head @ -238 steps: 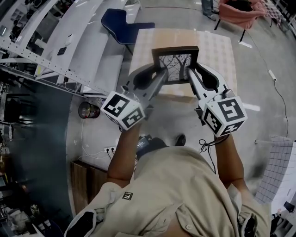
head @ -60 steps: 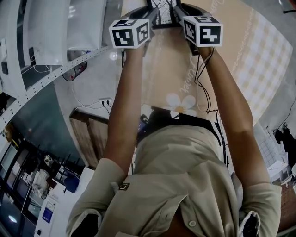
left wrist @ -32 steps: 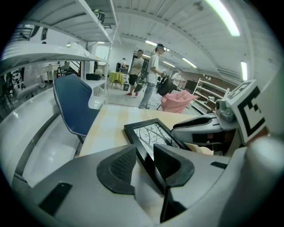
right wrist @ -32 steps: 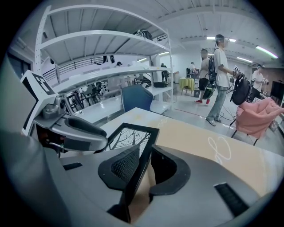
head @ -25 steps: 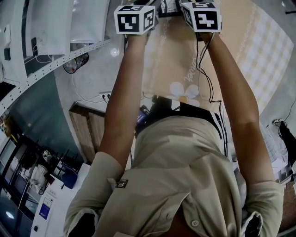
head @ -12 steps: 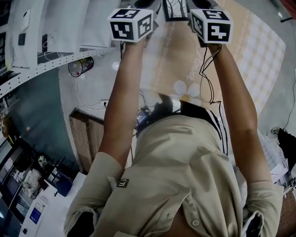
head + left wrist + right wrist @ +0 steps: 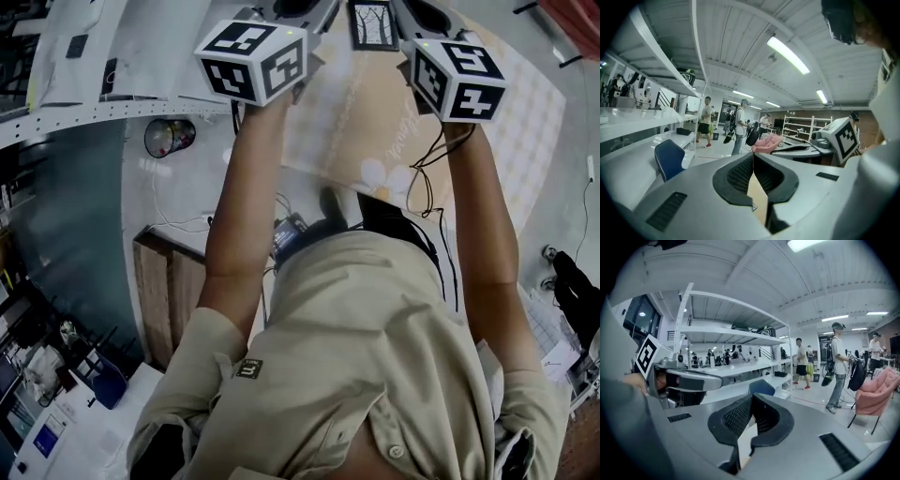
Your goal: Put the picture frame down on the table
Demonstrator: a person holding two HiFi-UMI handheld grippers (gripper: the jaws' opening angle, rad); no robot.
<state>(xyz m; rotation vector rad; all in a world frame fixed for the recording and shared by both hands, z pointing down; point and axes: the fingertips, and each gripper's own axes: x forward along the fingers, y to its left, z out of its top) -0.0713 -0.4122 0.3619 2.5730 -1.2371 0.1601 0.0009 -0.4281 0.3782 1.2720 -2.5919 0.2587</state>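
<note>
Should the left gripper (image 7: 753, 156), upper left in the head view, swing down carelessly, it could knock the picture frame (image 7: 372, 23) askew on the table (image 7: 352, 122). The right gripper (image 7: 750, 398), upper right, poses the same risk. Both are closed on nothing. The frame sits at top centre, between them, held by neither.

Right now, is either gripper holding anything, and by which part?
Nothing is held. The left gripper and right gripper are shut on nothing; the picture frame sits on the table between them.
</note>
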